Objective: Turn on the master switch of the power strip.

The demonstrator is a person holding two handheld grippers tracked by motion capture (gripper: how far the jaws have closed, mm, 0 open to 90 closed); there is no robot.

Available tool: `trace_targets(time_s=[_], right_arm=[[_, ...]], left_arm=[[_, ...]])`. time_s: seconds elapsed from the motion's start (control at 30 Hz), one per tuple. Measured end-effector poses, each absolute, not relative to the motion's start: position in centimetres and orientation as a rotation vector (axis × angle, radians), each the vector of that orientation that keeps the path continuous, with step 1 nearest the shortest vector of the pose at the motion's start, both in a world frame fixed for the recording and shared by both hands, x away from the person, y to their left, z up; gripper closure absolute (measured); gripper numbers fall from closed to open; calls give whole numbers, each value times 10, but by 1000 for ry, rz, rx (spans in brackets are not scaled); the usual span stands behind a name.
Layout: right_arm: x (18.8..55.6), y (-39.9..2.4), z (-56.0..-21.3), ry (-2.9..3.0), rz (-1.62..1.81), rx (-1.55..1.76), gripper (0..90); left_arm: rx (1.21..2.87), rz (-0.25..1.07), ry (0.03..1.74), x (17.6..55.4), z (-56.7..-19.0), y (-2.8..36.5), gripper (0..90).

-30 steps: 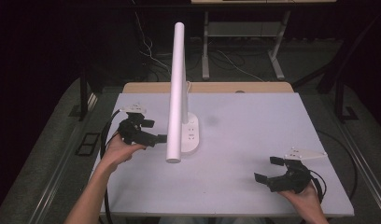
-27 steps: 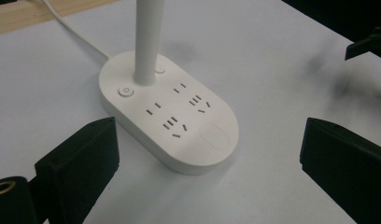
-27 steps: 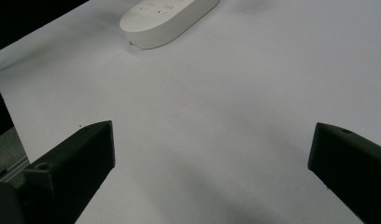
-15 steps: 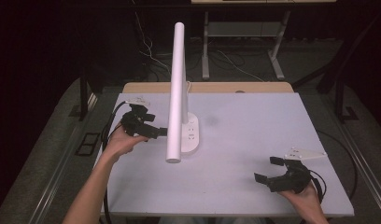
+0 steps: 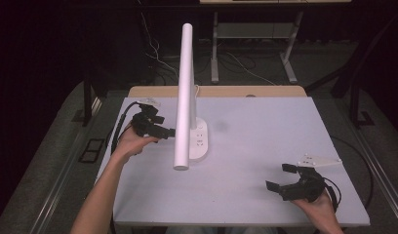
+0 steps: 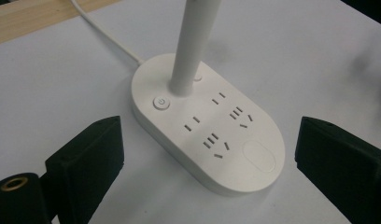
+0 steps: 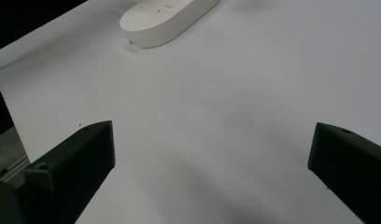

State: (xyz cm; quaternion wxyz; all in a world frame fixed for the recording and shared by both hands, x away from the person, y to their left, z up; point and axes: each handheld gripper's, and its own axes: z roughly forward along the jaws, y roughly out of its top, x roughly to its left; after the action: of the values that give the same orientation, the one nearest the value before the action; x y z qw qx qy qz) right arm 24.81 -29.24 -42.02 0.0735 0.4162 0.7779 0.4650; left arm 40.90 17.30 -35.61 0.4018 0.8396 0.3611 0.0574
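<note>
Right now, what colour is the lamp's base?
White, the lamp base shows best in the left gripper view.

We see a smooth, white plastic lamp base (image 6: 207, 135) on a matt pale bench (image 5: 265, 131) edged with wood; jaws look matt black plastic.

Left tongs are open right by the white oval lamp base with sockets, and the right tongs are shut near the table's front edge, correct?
Not quite: the right tongs are open, jaws wide apart in the right gripper view. The rest holds: left tongs open by the white oval lamp base with sockets.
</note>
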Motion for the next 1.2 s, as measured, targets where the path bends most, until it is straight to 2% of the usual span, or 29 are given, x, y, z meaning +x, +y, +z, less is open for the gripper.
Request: trace_targets(time_s=[0.6, 0.73, 0.97, 1.2], right_arm=[[249, -294, -421, 2336, 1396, 1256, 1], [249, -295, -421, 2337, 1398, 1257, 1], [248, -293, -421, 2350, 1405, 1251, 1], [249, -294, -421, 2346, 1405, 1259, 0]], left_arm=[[2062, 156, 987, 434, -363, 174, 147], [2048, 120, 997, 440, -365, 174, 168], [2024, 103, 1026, 449, -368, 175, 289], [2031, 80, 1043, 455, -375, 174, 366]])
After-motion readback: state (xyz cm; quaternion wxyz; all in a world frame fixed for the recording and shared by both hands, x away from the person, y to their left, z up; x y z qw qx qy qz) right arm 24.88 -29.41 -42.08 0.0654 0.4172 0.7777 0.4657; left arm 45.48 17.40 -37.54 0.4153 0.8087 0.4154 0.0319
